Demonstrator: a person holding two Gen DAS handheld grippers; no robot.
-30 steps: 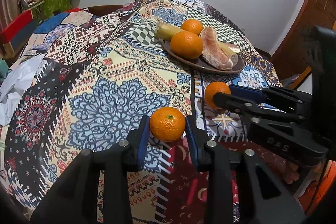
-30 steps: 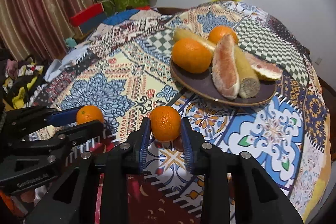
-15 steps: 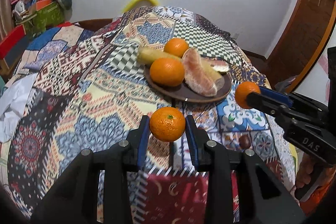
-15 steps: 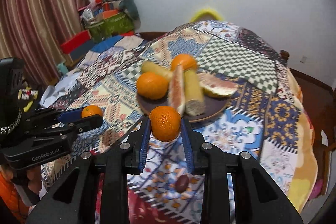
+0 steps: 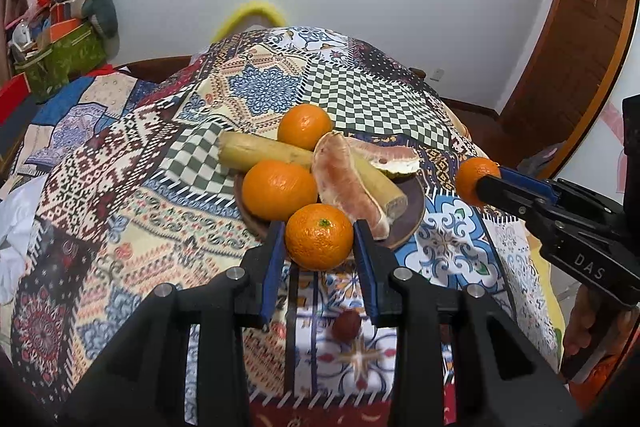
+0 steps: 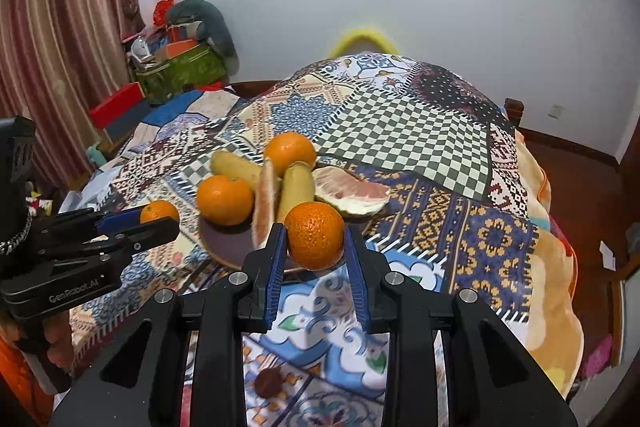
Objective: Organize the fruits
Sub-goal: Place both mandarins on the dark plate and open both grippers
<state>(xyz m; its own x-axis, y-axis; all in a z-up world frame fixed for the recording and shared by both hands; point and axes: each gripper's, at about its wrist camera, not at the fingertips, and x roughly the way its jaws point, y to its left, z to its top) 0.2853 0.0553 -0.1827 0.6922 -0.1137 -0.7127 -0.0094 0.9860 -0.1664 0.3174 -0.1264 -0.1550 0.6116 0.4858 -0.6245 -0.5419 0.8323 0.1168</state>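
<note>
The left claw [image 5: 319, 242] is clamped on a tangerine [image 5: 319, 237], its blue pads pressing the fruit from both sides, and holds it in the air at the near rim of the brown plate [image 5: 414, 217]. The right claw [image 6: 315, 239] grips a second tangerine [image 6: 315, 235] the same way, raised above the near edge of the plate [image 6: 224, 247] — in the left wrist view this claw [image 5: 482, 183] shows off to the plate's right side with its orange fruit [image 5: 474, 179] at the tip.

On the plate lie two oranges, one at the near left [image 5: 279, 190] and one at the far side [image 5: 305, 127], with a long pale yellow fruit [image 5: 260, 151] across the middle, a peeled pink pomelo segment [image 5: 346, 187] leaning on it, and a piece of pomelo with rind [image 5: 386, 159] at the far right.

The plate rests on a patchwork cloth [image 5: 132, 163] covering the desk. A small dark red fruit [image 5: 347, 325] sits on the cloth nearer than the plate — well apart from it, beneath the left claw
</note>
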